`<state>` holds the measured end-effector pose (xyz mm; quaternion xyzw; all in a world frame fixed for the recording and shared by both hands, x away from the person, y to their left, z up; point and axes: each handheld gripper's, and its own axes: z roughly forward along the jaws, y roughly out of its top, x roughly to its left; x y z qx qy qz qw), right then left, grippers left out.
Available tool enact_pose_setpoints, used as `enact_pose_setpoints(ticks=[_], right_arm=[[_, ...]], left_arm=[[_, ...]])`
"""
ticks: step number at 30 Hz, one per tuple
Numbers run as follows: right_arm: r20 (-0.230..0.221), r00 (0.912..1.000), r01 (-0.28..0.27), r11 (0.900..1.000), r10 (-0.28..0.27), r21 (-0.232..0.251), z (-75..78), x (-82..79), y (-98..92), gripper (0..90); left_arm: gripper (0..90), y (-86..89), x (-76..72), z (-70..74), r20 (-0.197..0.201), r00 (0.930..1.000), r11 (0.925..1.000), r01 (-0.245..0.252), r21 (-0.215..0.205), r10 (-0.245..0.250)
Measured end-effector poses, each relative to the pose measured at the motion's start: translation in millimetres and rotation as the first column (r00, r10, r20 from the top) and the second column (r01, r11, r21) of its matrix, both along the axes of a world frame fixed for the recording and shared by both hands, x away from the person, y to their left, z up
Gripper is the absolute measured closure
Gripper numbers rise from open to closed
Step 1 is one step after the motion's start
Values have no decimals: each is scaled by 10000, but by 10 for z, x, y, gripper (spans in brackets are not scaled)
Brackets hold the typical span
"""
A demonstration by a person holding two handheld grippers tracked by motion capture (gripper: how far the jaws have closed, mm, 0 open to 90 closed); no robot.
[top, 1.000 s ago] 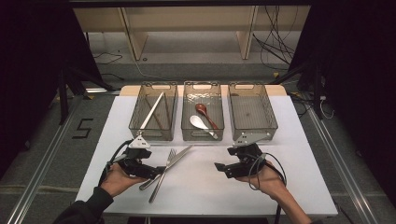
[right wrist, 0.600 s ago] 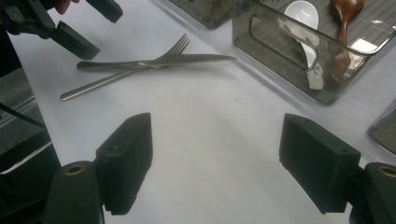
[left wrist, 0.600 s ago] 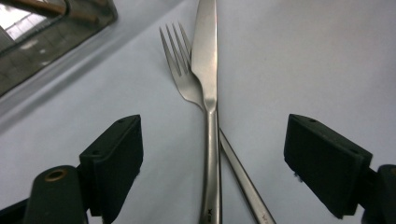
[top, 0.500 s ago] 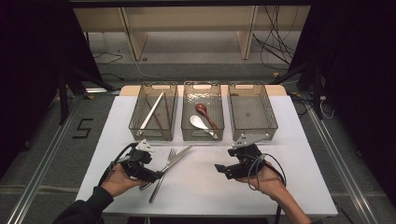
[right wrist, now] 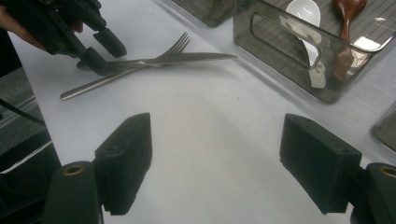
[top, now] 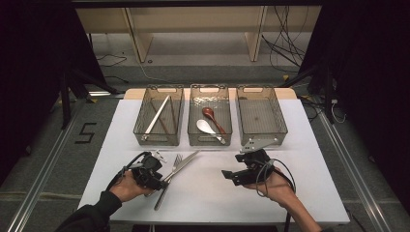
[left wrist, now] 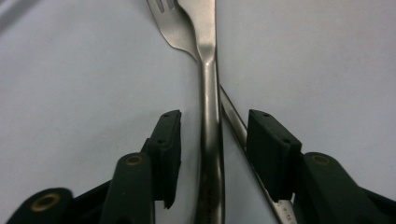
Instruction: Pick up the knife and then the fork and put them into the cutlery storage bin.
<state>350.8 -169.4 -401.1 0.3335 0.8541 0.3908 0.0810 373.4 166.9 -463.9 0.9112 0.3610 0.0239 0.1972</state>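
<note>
While the left tool (left wrist: 212, 154) sits low over the white counter (top: 212, 193), its two black pads straddle two crossed pieces of cutlery: the slim steel fork (left wrist: 209, 116) and the steel table knife (left wrist: 233, 123). Both handles run between the pads in the left gripper view, gaps visible on each side of the fork handle, so pads not pressing yet; jaws have just been closing in, partly open now. Knife handle lies just beside the right-hand pad, whether touching can't tell. Fork and knife cross each other flat on the counter, just in front of the left smoked-plastic bin (top: 159, 116), toward the person's side.

Using that left bin as landmark: it holds a pale long utensil (top: 157, 115) lying diagonally. Next bin along, the middle smoked-plastic bin (top: 209, 115), holds a white ceramic spoon (top: 205, 126) and a reddish-brown wooden spoon (top: 211, 115). Third smoked-plastic bin (top: 260, 116) is farthest from it, on the far side of the middle bin.

Right tool (right wrist: 215, 163) is held well apart from the left bin, just in front of the third bin, jaws wide open over bare counter, nothing between them. The right gripper view also catches the left tool (right wrist: 100, 49) down at the fork (right wrist: 140, 63) and knife (right wrist: 187, 58).
</note>
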Motion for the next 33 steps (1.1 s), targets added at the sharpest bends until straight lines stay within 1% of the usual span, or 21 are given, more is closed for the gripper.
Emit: enact_pose_setpoints(ticks=[3,5,7,9,10,11,13,16,19,24,26,27,28,31,33], right_arm=[[-28,10000,-29,10000,29,-6,2,-5,5,265],[-31,10000,-51,10000,51,-12,2,-6,8,266],[-5,10000,-72,10000,72,-15,0,-4,10,267],[6,10000,-62,10000,62,-13,-1,-2,11,268],[4,10000,-69,10000,69,-8,-1,-1,10,268],[3,10000,-58,10000,58,-10,-1,0,10,268],[-1,10000,-42,10000,42,6,2,1,12,270],[57,9999,-91,10000,91,15,10,-1,19,274],[67,9999,-90,10000,90,9,10,0,18,275],[78,10000,-54,10000,53,31,13,1,4,276],[102,9999,-59,10000,59,38,15,4,-1,277],[101,9999,-56,10000,55,43,16,4,-3,277],[114,9999,-61,10000,60,41,16,4,-4,277],[163,9999,-53,10000,52,83,25,-3,-3,278],[170,9998,-67,9999,65,115,30,-6,3,278]], left_arm=[[633,-7,12,-18,-2,10000,9996,29,284,-29],[668,-13,18,-19,28,10000,9993,-16,372,15],[680,-24,24,-21,1,10000,9991,-12,435,12],[692,-57,34,-19,-10,10000,9976,45,689,-44],[691,-78,40,-12,-42,9999,9961,158,872,-155],[695,-89,50,-11,-124,9999,9958,117,913,-106],[708,-77,72,-10,-205,9996,9960,187,878,-170],[774,-76,68,-10,-55,9998,9954,195,934,-191],[781,-84,64,-6,18,9996,9945,294,1009,-297],[785,-70,65,8,41,9991,9954,408,865,-413],[786,-73,59,34,132,9988,9957,452,813,-464],[787,-72,55,54,246,9985,9959,468,779,-488],[787,-71,50,75,306,9985,9968,429,675,-450],[787,-72,33,142,419,9975,9970,542,553,-565],[788,-84,24,160,357,9974,9968,616,506,-634]])
